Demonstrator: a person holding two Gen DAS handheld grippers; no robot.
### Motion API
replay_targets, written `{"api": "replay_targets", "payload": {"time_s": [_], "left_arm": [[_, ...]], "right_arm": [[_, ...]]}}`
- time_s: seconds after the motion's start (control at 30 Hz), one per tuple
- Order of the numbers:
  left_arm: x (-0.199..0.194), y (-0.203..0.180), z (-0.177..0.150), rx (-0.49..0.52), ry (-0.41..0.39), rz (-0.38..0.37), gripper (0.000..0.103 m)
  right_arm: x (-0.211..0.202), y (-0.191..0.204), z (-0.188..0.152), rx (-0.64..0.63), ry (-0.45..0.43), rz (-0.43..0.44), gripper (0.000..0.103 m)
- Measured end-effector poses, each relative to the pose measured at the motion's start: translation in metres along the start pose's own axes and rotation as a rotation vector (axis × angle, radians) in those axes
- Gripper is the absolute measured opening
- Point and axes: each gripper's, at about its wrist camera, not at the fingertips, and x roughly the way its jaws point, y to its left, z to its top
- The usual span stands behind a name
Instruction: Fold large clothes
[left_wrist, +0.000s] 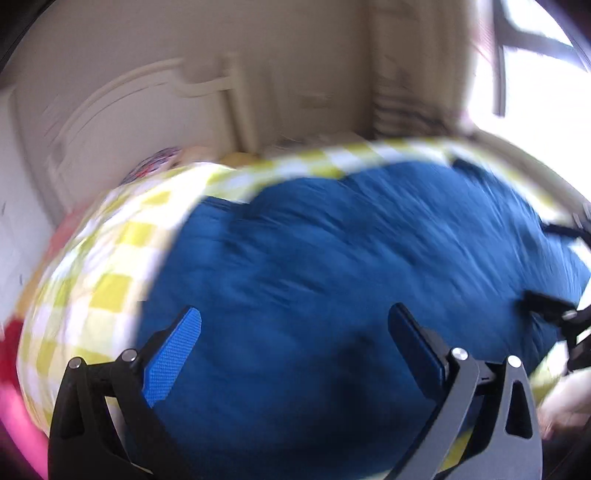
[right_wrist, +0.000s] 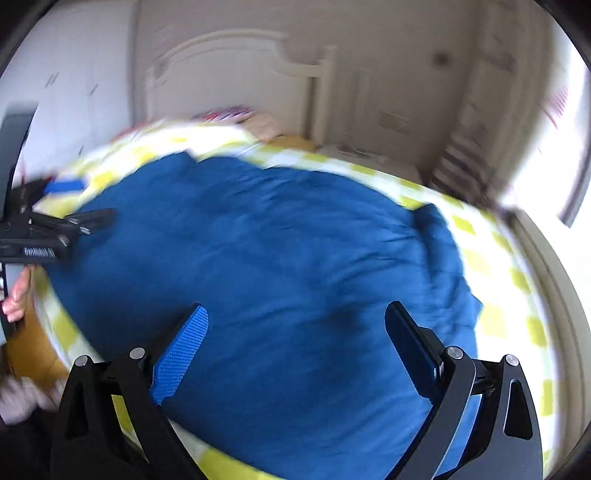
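Note:
A large blue garment (left_wrist: 332, 258) lies spread on a bed with a yellow-and-white checked cover (left_wrist: 110, 266). It also shows in the right wrist view (right_wrist: 258, 251) on the same cover (right_wrist: 495, 317). My left gripper (left_wrist: 295, 321) is open and empty above the garment's near part. My right gripper (right_wrist: 295, 317) is open and empty above the garment too. The right gripper shows at the right edge of the left wrist view (left_wrist: 554, 314), and the left gripper at the left edge of the right wrist view (right_wrist: 74, 203). Both views are blurred by motion.
A cream headboard (right_wrist: 229, 74) stands behind the bed. Coloured pillows (right_wrist: 236, 112) lie at the head. A bright window (left_wrist: 535, 74) is at the right. Pink and red fabric (left_wrist: 11, 362) shows at the left of the bed.

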Motion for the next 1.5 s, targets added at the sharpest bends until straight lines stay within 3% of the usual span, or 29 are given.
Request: {"api": "replay_targets", "payload": {"time_s": [0.07, 0.17, 0.3, 0.37, 0.4, 0.43, 0.5, 0.63, 0.73, 0.87, 1.0, 1.13, 1.27, 1.37, 1.47, 1.5], "left_arm": [[0.016, -0.017, -0.012, 0.043, 0.007, 0.075, 0.101], [0.023, -0.006, -0.017, -0.016, 0.009, 0.013, 0.101], [0.021, 0.003, -0.019, -0.021, 0.025, 0.005, 0.101], [0.022, 0.004, -0.024, -0.034, 0.014, -0.002, 0.101], [0.021, 0.004, -0.026, -0.036, 0.01, -0.003, 0.101], [0.019, 0.004, -0.028, -0.039, 0.009, -0.002, 0.101], [0.021, 0.003, -0.027, -0.036, 0.012, 0.003, 0.101], [0.021, 0.005, -0.028, -0.032, 0.016, 0.0, 0.101], [0.021, 0.004, -0.028, -0.033, 0.015, 0.004, 0.101], [0.02, 0.005, -0.029, -0.032, 0.011, 0.003, 0.101], [0.02, 0.008, -0.029, -0.032, 0.011, -0.007, 0.101], [-0.004, 0.031, -0.03, -0.11, -0.006, -0.008, 0.101], [-0.001, 0.066, -0.047, -0.15, 0.029, 0.084, 0.101], [0.01, 0.093, -0.067, -0.218, 0.043, 0.022, 0.101], [0.005, 0.092, -0.055, -0.205, 0.077, 0.054, 0.101], [0.0, 0.09, -0.046, -0.195, 0.063, 0.061, 0.1]], "right_arm": [[0.01, -0.001, -0.005, 0.015, 0.002, -0.006, 0.096], [0.009, -0.014, 0.001, 0.045, 0.033, 0.03, 0.096], [-0.008, -0.047, -0.001, 0.102, 0.004, -0.075, 0.096], [-0.004, -0.07, -0.012, 0.162, 0.039, -0.102, 0.096], [0.002, -0.08, -0.02, 0.189, 0.056, -0.088, 0.098], [0.01, -0.094, -0.03, 0.261, 0.069, -0.003, 0.098], [0.013, -0.102, -0.034, 0.322, 0.072, 0.039, 0.098], [-0.002, -0.075, -0.016, 0.225, 0.049, -0.119, 0.097], [-0.022, -0.031, -0.004, 0.095, -0.042, -0.075, 0.097], [0.001, 0.02, -0.007, -0.069, 0.0, -0.043, 0.097], [0.014, 0.005, -0.008, 0.004, 0.026, 0.033, 0.097], [-0.009, -0.021, -0.002, 0.042, -0.006, -0.023, 0.097], [0.001, -0.072, -0.02, 0.168, 0.038, -0.087, 0.097], [0.017, -0.098, -0.038, 0.334, 0.051, 0.061, 0.098], [0.01, -0.084, -0.019, 0.266, 0.088, -0.026, 0.097], [0.002, -0.077, -0.005, 0.229, 0.062, -0.032, 0.095]]}}
